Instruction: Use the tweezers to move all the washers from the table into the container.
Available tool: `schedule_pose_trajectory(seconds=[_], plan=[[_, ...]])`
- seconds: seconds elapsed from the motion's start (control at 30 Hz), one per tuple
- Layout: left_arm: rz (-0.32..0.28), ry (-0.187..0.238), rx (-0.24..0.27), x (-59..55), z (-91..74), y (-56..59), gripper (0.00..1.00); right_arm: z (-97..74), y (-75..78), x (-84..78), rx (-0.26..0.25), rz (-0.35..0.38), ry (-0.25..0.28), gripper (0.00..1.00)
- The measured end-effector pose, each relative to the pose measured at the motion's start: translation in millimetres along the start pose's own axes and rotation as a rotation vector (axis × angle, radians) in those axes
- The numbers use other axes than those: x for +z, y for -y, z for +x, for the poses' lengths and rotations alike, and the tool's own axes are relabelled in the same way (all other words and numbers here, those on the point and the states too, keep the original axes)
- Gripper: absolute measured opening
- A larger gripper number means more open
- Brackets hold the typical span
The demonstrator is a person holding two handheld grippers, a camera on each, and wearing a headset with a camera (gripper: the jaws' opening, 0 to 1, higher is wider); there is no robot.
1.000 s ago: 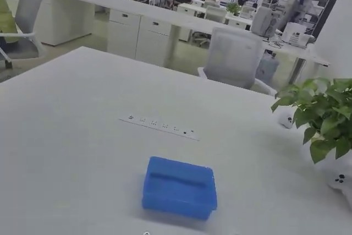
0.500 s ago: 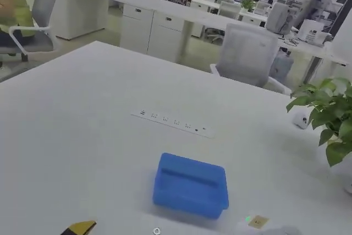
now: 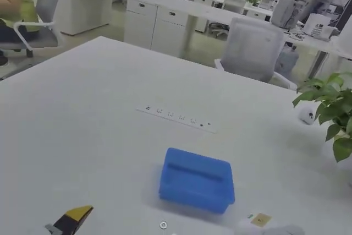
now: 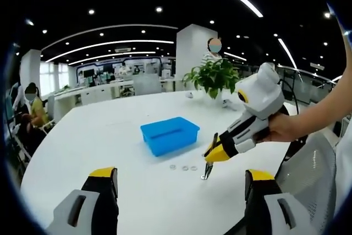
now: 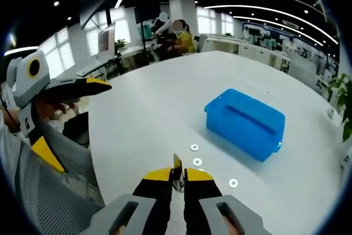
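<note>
A blue container (image 3: 197, 180) stands open on the white table (image 3: 82, 125), with one washer (image 3: 163, 225) just in front of it. In the right gripper view, three washers (image 5: 194, 147) (image 5: 197, 162) (image 5: 233, 182) lie between the container (image 5: 245, 122) and my right gripper (image 5: 177, 177), which is shut on thin tweezers (image 5: 176, 164). The tweezer tips hang just short of the washers. The left gripper view shows my left gripper (image 4: 180, 193) open and empty. The right gripper (image 4: 220, 149) comes in from the right there, holding the tweezers (image 4: 208, 170) point down beside the washers (image 4: 185, 168).
A power strip (image 3: 176, 117) is set into the table beyond the container. A potted plant (image 3: 330, 114) and a small white device (image 3: 307, 115) sit at the right edge. A grey chair (image 3: 253, 48) stands behind the table. A gripper's yellow tip (image 3: 74, 219) shows bottom left.
The head camera has tilted and shifted, so the container sits higher and further right. A yellow gripper tip and a washer have come into the bottom of the view.
</note>
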State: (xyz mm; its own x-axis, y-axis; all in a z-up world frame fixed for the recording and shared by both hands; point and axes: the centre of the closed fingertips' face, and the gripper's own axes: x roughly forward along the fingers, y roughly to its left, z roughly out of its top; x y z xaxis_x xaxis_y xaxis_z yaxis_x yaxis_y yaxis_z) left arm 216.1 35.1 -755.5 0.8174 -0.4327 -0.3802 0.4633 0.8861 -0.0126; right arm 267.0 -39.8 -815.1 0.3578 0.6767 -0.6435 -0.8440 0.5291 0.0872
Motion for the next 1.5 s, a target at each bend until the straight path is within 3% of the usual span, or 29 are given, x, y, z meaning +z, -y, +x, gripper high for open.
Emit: schedule_pose_trajectory(seconds=[0.2, 0.43, 0.83, 0.97, 1.2, 1.5], plan=[[0.004, 0.001, 0.001, 0.0, -0.7, -0.1, 0.97, -0.7, 0.6, 4.3, -0.007, -0.03, 0.003, 0.03], [0.018, -0.006, 0.007, -1.3, -0.6, -0.2, 0.97, 1.7, -2.9, -1.7, 0.01, -0.004, -0.008, 0.04], [0.015, -0.005, 0.001, -2.1, 0.4, -0.6, 0.98, 3.8, 2.6, -0.9, -0.034, 0.016, -0.007, 0.02], [0.005, 0.006, -0.004, 0.0, 0.3, -0.3, 0.98, 3.9, -1.4, -0.3, -0.001, 0.045, -0.013, 0.02], [0.02, -0.005, 0.018, -1.8, 1.0, -3.3, 0.98, -5.8, -3.8, 16.3, 0.003, 0.024, 0.016, 0.02], [0.007, 0.016, 0.021, 1.7, -0.1, -4.7, 0.98, -13.6, 12.1, 52.8, -0.033, -0.062, 0.054, 0.02]])
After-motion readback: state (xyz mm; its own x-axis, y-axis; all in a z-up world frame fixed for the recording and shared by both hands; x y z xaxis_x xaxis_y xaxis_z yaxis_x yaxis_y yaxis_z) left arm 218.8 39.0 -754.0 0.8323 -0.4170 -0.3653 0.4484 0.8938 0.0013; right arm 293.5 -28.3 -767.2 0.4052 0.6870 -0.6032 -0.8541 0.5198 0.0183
